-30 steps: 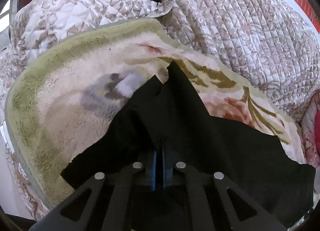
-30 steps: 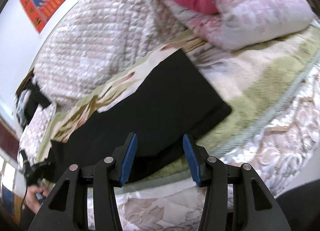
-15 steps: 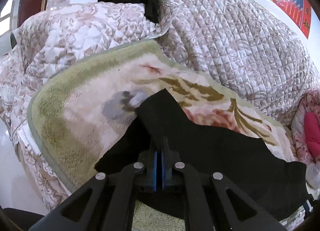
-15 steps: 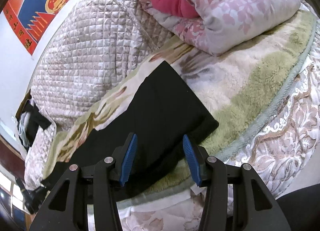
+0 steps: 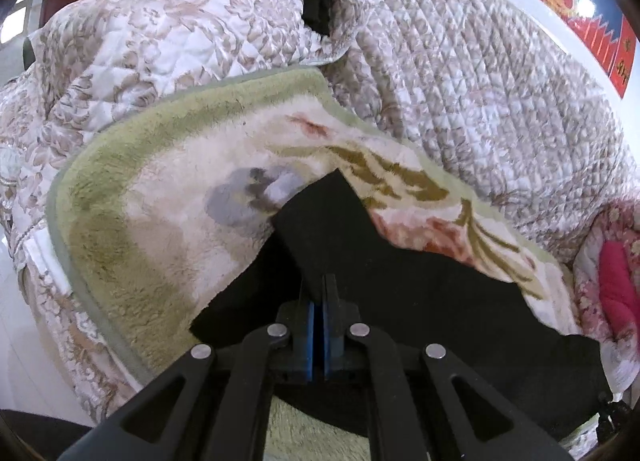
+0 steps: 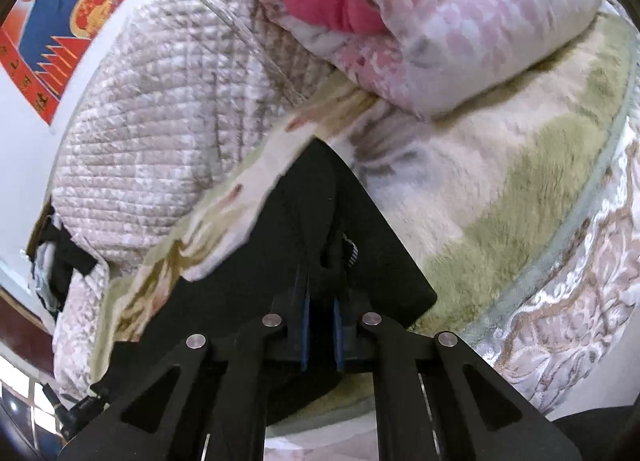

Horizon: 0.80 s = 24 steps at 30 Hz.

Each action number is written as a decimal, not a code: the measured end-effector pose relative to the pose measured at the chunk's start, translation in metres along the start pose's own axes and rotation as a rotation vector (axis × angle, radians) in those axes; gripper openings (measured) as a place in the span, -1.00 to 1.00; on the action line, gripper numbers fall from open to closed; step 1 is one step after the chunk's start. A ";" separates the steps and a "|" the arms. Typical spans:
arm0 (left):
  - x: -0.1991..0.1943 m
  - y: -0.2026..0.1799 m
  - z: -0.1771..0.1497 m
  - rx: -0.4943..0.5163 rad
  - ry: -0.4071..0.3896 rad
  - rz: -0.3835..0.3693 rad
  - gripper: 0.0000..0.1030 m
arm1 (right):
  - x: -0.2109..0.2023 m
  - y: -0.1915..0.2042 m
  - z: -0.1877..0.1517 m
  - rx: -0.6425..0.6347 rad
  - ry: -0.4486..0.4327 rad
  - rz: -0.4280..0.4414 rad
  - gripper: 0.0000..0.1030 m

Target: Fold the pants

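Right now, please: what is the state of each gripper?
Left gripper: closed, holding the black pants.
Right gripper: its jaws have just closed, holding the other end of the pants.

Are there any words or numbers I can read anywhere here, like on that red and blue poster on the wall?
None can be read.
Poster: small yellow characters along its red border, too small and blurred to read; its round emblem is a picture, not words.
Pants, blanket, quilt: no labels or print visible.
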State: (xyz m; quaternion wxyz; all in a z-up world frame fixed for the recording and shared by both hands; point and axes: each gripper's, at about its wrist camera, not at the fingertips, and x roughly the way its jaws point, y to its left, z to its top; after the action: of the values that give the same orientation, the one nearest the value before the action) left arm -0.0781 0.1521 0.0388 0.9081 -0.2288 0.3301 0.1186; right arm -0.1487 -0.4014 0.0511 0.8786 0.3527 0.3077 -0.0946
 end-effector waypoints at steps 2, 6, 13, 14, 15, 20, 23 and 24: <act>-0.012 0.001 -0.001 -0.002 -0.022 -0.002 -0.92 | -0.008 0.001 0.002 0.000 -0.009 0.019 -0.85; -0.008 0.002 -0.017 0.046 0.009 0.052 -0.92 | 0.008 -0.016 -0.001 0.028 0.044 -0.057 -0.85; 0.009 0.008 -0.025 0.048 0.088 0.110 -0.91 | 0.007 -0.019 -0.002 0.015 0.056 -0.078 -0.78; 0.007 0.007 -0.024 0.044 0.087 0.118 -0.89 | 0.003 -0.019 -0.002 0.013 0.049 -0.085 -0.66; 0.003 0.007 -0.023 0.043 0.079 0.133 -0.82 | -0.002 -0.015 -0.001 -0.001 0.031 -0.109 -0.61; -0.026 0.009 -0.011 0.054 -0.029 0.240 -0.83 | -0.032 0.007 0.010 -0.127 -0.115 -0.207 -0.57; -0.028 -0.012 -0.002 0.100 -0.056 0.181 -0.81 | -0.019 0.032 0.014 -0.241 -0.085 -0.150 -0.55; -0.024 -0.022 0.000 0.122 -0.050 0.150 -0.80 | -0.003 0.042 0.015 -0.286 -0.031 -0.114 -0.55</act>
State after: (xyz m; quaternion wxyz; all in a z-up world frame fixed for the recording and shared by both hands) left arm -0.0882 0.1314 0.0615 0.9168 -0.1447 0.3302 0.1716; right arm -0.1278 -0.3810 0.0856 0.9178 0.2045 0.3237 -0.1049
